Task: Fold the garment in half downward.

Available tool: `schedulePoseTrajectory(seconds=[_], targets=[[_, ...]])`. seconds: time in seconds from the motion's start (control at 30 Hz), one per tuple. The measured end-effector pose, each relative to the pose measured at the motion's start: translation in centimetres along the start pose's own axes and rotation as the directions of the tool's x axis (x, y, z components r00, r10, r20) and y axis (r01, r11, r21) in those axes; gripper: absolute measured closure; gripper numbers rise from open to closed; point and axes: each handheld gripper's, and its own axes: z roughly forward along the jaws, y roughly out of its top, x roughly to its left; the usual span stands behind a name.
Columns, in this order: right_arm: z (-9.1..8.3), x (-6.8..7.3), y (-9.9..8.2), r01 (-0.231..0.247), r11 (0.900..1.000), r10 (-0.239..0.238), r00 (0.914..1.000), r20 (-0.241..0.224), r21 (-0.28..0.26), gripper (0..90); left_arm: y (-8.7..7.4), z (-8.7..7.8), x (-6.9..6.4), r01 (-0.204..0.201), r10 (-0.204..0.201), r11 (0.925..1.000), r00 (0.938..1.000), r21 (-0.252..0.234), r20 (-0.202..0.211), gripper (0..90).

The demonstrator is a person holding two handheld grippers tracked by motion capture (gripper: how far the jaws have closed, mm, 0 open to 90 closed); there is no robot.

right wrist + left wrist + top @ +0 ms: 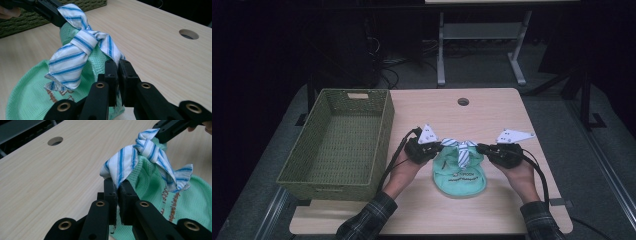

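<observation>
Centre of the high view, a little below the middle: a green bib (460, 176) lies flat on the pale wooden table (492, 115), its blue-and-white striped tie (462, 149) knotted at the top edge. The left gripper (435, 147) comes in from the left of the knot, the right gripper (483, 148) from the right, each pinching one end of that striped band, and the strip runs between them just above the green cloth.

In the left gripper view the two black jaws stand almost together at bottom centre, clamped on a fold of the striped tie (120, 165); the green bib (190, 202) spreads off to the lower right, and the other gripper's jaws bite the far end of the strip in the upper right corner.

The right gripper view mirrors it: jaws nearly closed on the tie's end, the knot (86, 42) sitting left of centre, the bib (27, 97) in the lower left.

At the left of the high view, a green woven basket (384, 125) sits on the table just beside the left hand (404, 172). A round hole (463, 102) marks the tabletop in the upper middle.
</observation>
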Motion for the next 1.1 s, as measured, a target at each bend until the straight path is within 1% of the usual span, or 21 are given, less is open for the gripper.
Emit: schedulePoseTrajectory(seconds=[0.03,0.07,0.1,0.17,0.27,0.33,0.37,0.4,0.47,0.5,0.53,0.57,0.7,0.73,0.83,0.9,0.97,1.0,1.03,1.07,1.1], targets=[[-0.1,0.1,-0.1,-0.001,1.0000,0.001,1.0000,-0.007,0.002,84.5,-0.2,-0.1,-0.4,-0.008,0.008,0.9999,0.9999,0.010,0.012,84.8],[-0.2,0.3,-0.3,0.001,1.0000,-0.001,1.0000,-0.008,0.002,84.5,-0.4,-0.2,-0.7,-0.011,0.011,0.9997,0.9998,0.021,0.015,84.8],[-0.3,0.5,-0.5,0.006,0.9999,-0.006,1.0000,-0.006,-0.011,84.3,-0.6,-0.2,-0.8,-0.015,0.014,0.9997,0.9997,0.020,0.020,84.8],[-0.6,0.8,-0.8,0.000,0.9999,0.000,0.9998,-0.018,-0.016,83.8,-0.9,-0.4,-1.0,-0.007,0.006,0.9997,0.9995,0.024,0.032,84.8],[-0.8,1.2,-1.3,-0.005,1.0000,0.005,0.9992,-0.040,0.001,83.3,-1.3,-0.6,-1.3,0.013,-0.015,0.9995,0.9980,0.030,0.062,84.8],[-0.9,1.5,-1.6,-0.005,1.0000,0.005,0.9991,-0.043,-0.001,83.1,-1.5,-0.7,-1.6,0.026,-0.030,0.9990,0.9958,0.037,0.087,84.8],[-1.0,1.5,-1.8,-0.009,0.9999,0.010,0.9986,-0.053,0.010,83.0,-1.6,-0.8,-1.7,0.028,-0.032,0.9988,0.9947,0.040,0.098,84.8],[-1.0,1.6,-1.9,-0.014,0.9997,0.015,0.9982,-0.058,0.021,82.6,-1.7,-0.8,-1.8,0.041,-0.046,0.9983,0.9928,0.042,0.111,84.7],[-1.2,1.8,-2.1,-0.021,0.9992,0.023,0.9972,-0.071,0.034,82.1,-1.9,-0.9,-2.0,0.050,-0.056,0.9975,0.9896,0.049,0.132,84.5],[-1.3,1.8,-2.2,-0.020,0.9992,0.022,0.9968,-0.077,0.035,81.7,-2.0,-0.9,-2.1,0.063,-0.070,0.9967,0.9874,0.051,0.142,84.5],[-1.4,2.0,-2.3,-0.020,0.9993,0.023,0.9967,-0.078,0.031,81.6,-2.2,-1.0,-2.2,0.076,-0.085,0.9952,0.9829,0.062,0.164,84.3],[-1.4,2.0,-2.3,-0.020,0.9993,0.023,0.9967,-0.078,0.031,81.6,-2.2,-1.0,-2.2,0.076,-0.085,0.9952,0.9829,0.062,0.164,83.8],[-1.9,2.4,-3.1,-0.024,0.9985,0.029,0.9943,-0.102,0.050,78.0,-2.6,-1.2,-2.6,0.078,-0.091,0.9940,0.9783,0.077,0.186,83.1],[-2.0,2.5,-3.2,-0.024,0.9982,0.030,0.9935,-0.110,0.054,77.6,-2.7,-1.3,-2.7,0.081,-0.096,0.9933,0.9758,0.082,0.197,82.7],[-2.4,2.9,-3.6,-0.027,0.9985,0.032,0.9916,-0.125,0.048,76.3,-2.9,-1.4,-2.9,0.088,-0.105,0.9922,0.9713,0.089,0.213,81.4],[-2.4,3.0,-3.9,-0.035,0.9976,0.043,0.9899,-0.135,0.060,74.2,-3.1,-1.5,-3.1,0.084,-0.104,0.9914,0.9704,0.101,0.218,80.1],[-2.6,3.2,-4.2,-0.043,0.9959,0.054,0.9878,-0.146,0.080,71.8,-3.4,-1.6,-3.3,0.094,-0.117,0.9896,0.9658,0.109,0.231,76.9],[-2.7,3.3,-4.3,-0.042,0.9955,0.054,0.9870,-0.151,0.085,70.6,-3.5,-1.7,-3.4,0.099,-0.123,0.9888,0.9647,0.112,0.233,73.7],[-2.8,3.5,-4.4,-0.042,0.9961,0.054,0.9868,-0.153,0.077,69.9,-3.6,-1.8,-3.6,0.103,-0.127,0.9883,0.9652,0.112,0.229,71.6],[-3.0,3.6,-4.5,-0.040,0.9965,0.051,0.9868,-0.154,0.073,68.8,-3.7,-1.9,-3.6,0.104,-0.128,0.9881,0.9640,0.113,0.233,69.9],[-3.1,3.7,-4.5,-0.042,0.9962,0.053,0.9865,-0.155,0.076,68.5,-3.8,-2.1,-3.6,0.119,-0.144,0.9864,0.9590,0.113,0.244,69.5]])
